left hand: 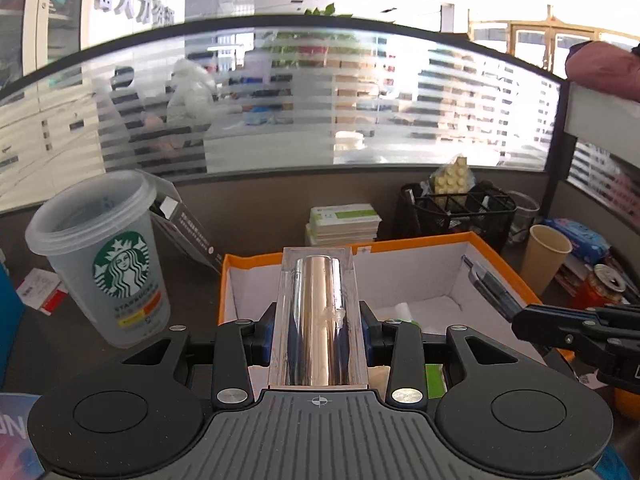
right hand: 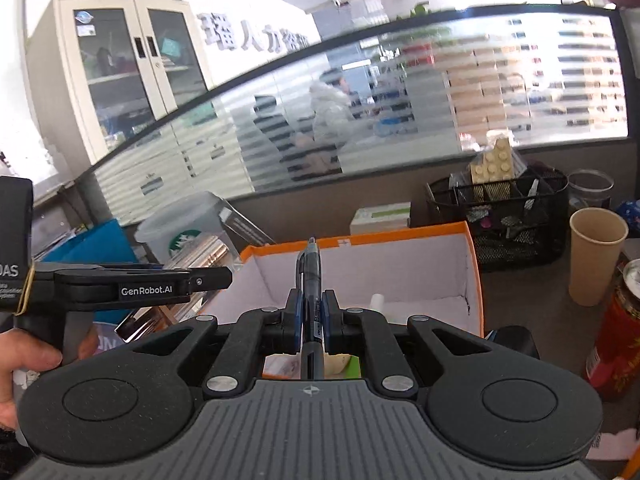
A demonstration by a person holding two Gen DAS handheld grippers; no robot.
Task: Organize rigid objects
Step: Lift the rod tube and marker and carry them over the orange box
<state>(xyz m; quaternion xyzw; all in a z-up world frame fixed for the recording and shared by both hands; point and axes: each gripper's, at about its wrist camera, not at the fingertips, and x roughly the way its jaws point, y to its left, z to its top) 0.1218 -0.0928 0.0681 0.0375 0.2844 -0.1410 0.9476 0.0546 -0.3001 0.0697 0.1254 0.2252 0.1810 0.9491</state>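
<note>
Left claw [left hand: 319,330] clamps a clear case [left hand: 319,316]; right claw [right hand: 311,320] clamps a pen [right hand: 309,280].

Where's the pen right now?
The pen is clamped in the right gripper, tip pointing forward over the orange box. In the left wrist view it shows at the right, above the box's right wall.

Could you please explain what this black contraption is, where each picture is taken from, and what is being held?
These are two handheld grippers; a person squeezes one in each hand, with a fisheye camera looking along its fingers. In the left wrist view, the left gripper is shut on a clear case with a shiny metal cylinder. In the right wrist view, the right gripper is shut on a dark pen. Both hover over an orange-rimmed box. Nearby stand a Starbucks cup, a paper cup and a mesh organizer.
</note>
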